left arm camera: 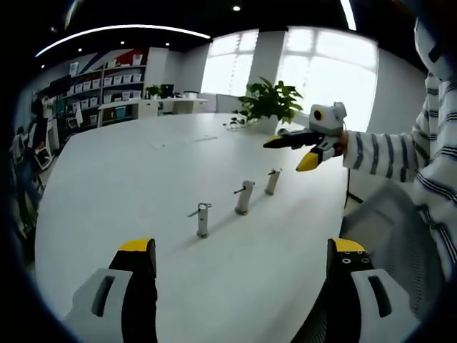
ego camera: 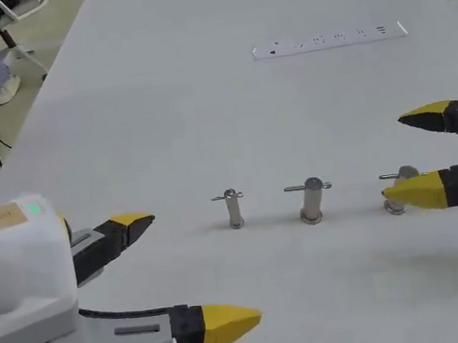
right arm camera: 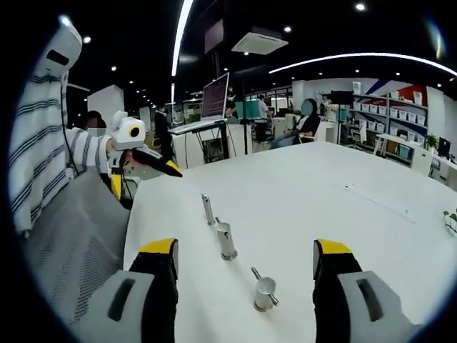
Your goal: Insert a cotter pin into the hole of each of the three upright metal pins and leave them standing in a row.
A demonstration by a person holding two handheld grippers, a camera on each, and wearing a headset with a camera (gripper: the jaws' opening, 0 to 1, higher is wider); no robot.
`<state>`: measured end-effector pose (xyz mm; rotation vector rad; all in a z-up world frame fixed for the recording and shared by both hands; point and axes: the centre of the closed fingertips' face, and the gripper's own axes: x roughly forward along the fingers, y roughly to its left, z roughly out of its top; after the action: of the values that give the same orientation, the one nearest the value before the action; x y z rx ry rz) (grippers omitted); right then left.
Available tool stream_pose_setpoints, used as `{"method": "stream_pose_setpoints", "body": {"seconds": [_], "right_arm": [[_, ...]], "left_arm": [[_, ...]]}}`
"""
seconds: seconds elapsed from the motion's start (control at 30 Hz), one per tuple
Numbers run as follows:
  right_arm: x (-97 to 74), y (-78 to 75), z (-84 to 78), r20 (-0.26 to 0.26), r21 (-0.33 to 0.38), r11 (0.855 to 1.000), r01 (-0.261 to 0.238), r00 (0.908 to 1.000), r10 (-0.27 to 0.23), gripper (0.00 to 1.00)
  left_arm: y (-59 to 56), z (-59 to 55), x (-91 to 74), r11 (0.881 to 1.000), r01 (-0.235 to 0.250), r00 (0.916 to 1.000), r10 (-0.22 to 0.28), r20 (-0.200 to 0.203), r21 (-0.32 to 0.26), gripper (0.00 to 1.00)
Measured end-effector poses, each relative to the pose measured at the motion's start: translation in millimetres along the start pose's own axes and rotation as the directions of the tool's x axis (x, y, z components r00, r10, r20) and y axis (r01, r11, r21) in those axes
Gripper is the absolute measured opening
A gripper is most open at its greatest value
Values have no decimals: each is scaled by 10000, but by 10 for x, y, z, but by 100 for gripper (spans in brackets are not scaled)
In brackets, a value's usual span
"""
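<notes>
On the white bench (ego camera: 207, 124), midway across the head view, three upright metal pins (left arm camera: 245, 198) stand in one straight row running left to right before the person: left pin (ego camera: 233, 210), middle pin (ego camera: 312, 202), right pin (ego camera: 407, 174). Spacing is even, and none touches its neighbour. Each stands with its long axis vertical and carries a thin cross-piece through its head, read as a cotter pin (ego camera: 299, 187), lying level and roughly along the line of the row. How fully each is seated cannot be confirmed at this size.

Right hand-held gripper (ego camera: 393, 157): released, jaws wide apart, nothing held. It enters from the right with its jaws pointing along the row. In the head view its lower yellow tip overlaps the right pin. The right gripper view shows that pin low between the jaws, just ahead, with bare bench on either side, so no contact is judged.

Left hand-held gripper (ego camera: 200, 267): released and empty, low at the left, nearer the person than the row and well apart from the left pin.

Assessment: all three pins appear fitted and standing, so the task looks close to complete. The right hand-held gripper is much the nearer to any pin. Any move by it turns on one fact: the right pin lies straight ahead between its jaws. A pull back along its own line should clear the pin, whereas a sideways swing risks toppling it. A power strip (ego camera: 328, 40) lies far back, away from the work.
</notes>
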<state>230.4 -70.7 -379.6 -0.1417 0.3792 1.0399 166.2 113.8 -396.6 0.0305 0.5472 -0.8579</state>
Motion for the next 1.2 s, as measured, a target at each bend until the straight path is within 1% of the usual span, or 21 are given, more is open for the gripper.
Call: {"method": "stream_pose_setpoints", "body": {"seconds": [0.07,0.1,0.13,0.17,0.2,0.3,0.33,0.4,0.47,0.5,0.53,0.6,0.63,0.7,0.73,0.83,0.9,0.97,1.0,1.13,1.2], "right_arm": [[-43,32,14,104,192,9995,255,9996,-257,77],[-68,32,13,193,648,9962,590,9980,-604,77],[-83,26,0,203,889,9928,804,9964,-825,78],[-107,13,-54,-11,1203,9866,1100,9939,-1107,78],[-117,19,-57,5,1256,9845,1221,9924,-1231,79],[-145,99,-90,-43,1852,9741,1294,9914,-1309,83],[-155,129,-101,-21,1964,9719,1298,9913,-1320,85],[-166,162,-150,-179,2185,9663,1358,9907,-1352,86],[-168,182,-178,-249,2241,9628,1507,9885,-1490,89],[-177,196,-209,-381,2362,9577,1645,9864,-1600,92],[-204,137,-230,-469,2319,9470,2223,9750,-2174,95],[-233,122,-245,-564,2263,9391,2585,9660,-2524,96],[-252,99,-245,-599,2223,9332,2823,9593,-2759,97],[-287,87,-236,-589,2438,9219,3010,9535,-2957,98],[-304,80,-220,-508,2680,9123,3097,9501,-3077,98],[-336,116,-213,-534,2843,9072,3102,9499,-3080,98],[-353,153,-257,-797,2851,9076,3082,9512,-2980,98],[-376,173,-319,-1081,2780,9088,3110,9503,-2921,98],[-379,176,-328,-1118,2776,9089,3113,9501,-2912,98],[-416,189,-470,-1307,3031,9003,3125,9494,-2855,98],[-432,194,-565,-1500,3347,8856,3222,9460,-2875,98]], "left_arm": [[11,48,-23,10000,-82,9997,81,244,30,99],[16,65,-36,9999,-109,9994,108,343,12,99],[24,75,-49,9999,-143,9992,142,381,10,99],[36,88,-70,9998,-178,9989,178,425,9,99],[48,94,-81,9998,-200,9987,201,461,-22,99],[69,94,-121,9998,-199,9988,202,451,-86,99],[77,91,-133,9997,-226,9988,230,436,-86,99],[106,85,-160,9993,-348,9983,352,471,-102,99],[125,65,-173,9989,-407,9981,418,459,-242,99],[123,37,-187,9989,-388,9985,398,374,-271,99],[125,22,-194,9988,-396,9986,405,334,-290,99],[131,-16,-210,9980,-423,9988,434,222,-474,99],[134,-24,-215,9974,-447,9987,460,215,-565,99],[128,-41,-221,9964,-447,9987,463,201,-719,99],[124,-57,-224,9960,-434,9988,449,173,-781,99],[124,-101,-224,9937,-474,9988,485,91,-1012,99],[123,-132,-218,9919,-487,9987,499,77,-1175,99],[124,-164,-208,9892,-488,9987,502,69,-1384,99],[124,-174,-202,9880,-511,9986,523,47,-1457,99],[143,-218,-182,9848,-632,9980,632,-56,-1620,99],[161,-241,-174,9817,-701,9975,698,-80,-1768,99]]}}
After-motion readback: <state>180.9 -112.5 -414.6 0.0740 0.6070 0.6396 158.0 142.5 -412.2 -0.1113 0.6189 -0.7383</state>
